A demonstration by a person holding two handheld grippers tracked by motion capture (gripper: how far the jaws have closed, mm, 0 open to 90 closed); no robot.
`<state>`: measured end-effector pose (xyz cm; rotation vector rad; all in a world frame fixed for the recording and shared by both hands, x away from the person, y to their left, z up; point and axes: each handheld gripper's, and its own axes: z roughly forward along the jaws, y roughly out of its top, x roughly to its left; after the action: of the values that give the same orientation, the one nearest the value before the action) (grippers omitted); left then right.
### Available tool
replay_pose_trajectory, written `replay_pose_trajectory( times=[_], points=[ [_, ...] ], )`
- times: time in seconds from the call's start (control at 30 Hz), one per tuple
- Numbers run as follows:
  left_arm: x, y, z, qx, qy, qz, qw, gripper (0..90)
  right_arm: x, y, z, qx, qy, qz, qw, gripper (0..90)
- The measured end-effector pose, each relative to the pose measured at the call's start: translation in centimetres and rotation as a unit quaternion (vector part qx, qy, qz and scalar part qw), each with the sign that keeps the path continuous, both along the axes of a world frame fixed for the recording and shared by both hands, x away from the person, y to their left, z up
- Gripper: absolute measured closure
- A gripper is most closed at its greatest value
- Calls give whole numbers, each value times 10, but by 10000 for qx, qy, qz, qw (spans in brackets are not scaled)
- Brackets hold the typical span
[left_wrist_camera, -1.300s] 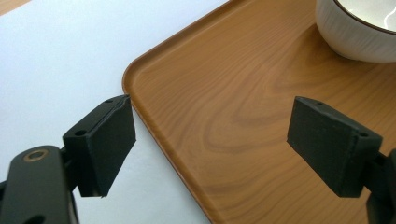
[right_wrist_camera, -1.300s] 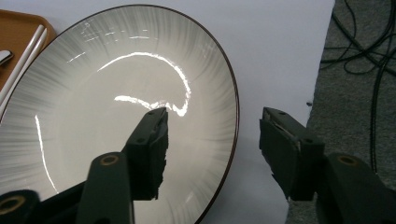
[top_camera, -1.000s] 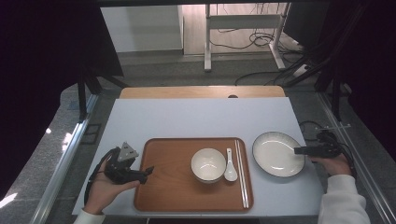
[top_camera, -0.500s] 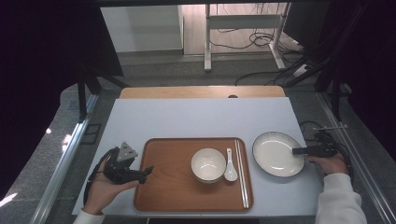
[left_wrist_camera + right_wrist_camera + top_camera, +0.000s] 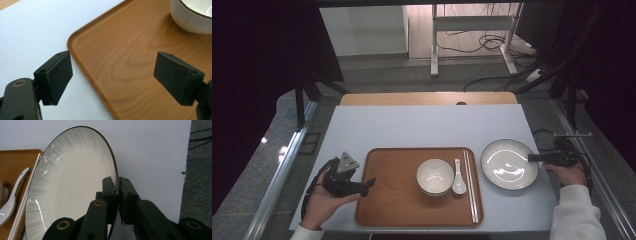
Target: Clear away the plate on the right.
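Observation:
A grey-streaked white plate [image 5: 507, 165] lies on the white table [image 5: 422, 125], right of a wooden tray [image 5: 392, 200]. My right gripper [image 5: 532, 158] reaches in from the right, and its jaws have just been closing. In the right gripper view the plate [image 5: 70, 182] has its near rim pinched between my right gripper's [image 5: 117, 182] pads. My left gripper [image 5: 368, 186] stands open at the tray's left edge. In the left gripper view the tray's [image 5: 130, 50] rim runs between the spread jaws of my left gripper [image 5: 112, 75], touching neither.
On the tray stand a white bowl [image 5: 434, 176], a white spoon [image 5: 458, 179] and a pair of chopsticks [image 5: 470, 185] along its right side. Free table surface stretches behind the tray. The table's right edge lies close beside my right hand.
The right gripper's jaws have come together on the plate's right rim. The left hand and gripper have stayed where they were.

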<state>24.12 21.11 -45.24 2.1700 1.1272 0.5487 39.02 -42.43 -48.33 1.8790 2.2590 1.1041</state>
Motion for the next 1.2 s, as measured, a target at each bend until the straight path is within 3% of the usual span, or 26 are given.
replay_pose_trajectory(
  times=[0.37, 0.47, 0.7, 0.97, 1.2],
  points=[
    [-1, 1, 1, -14, -47, 46, 10000, 154, -2, 6, 11, -101, -90, -14, 9999, 857],
    [-1, 1, 1, -16, -43, 39, 10000, 154, -4, 6, 15, -189, -305, -113, 9993, 858],
    [-1, 3, 3, -58, -92, 95, 9999, 154, -7, 5, 20, -67, -450, -103, 9989, 852],
    [0, 2, 2, -67, -91, 107, 9999, 154, -12, 7, 31, -149, -734, -130, 9971, 843],
    [-1, 3, 4, -48, -91, 115, 9999, 154, -16, 9, 42, 83, -952, -42, 9954, 841]
  ],
)
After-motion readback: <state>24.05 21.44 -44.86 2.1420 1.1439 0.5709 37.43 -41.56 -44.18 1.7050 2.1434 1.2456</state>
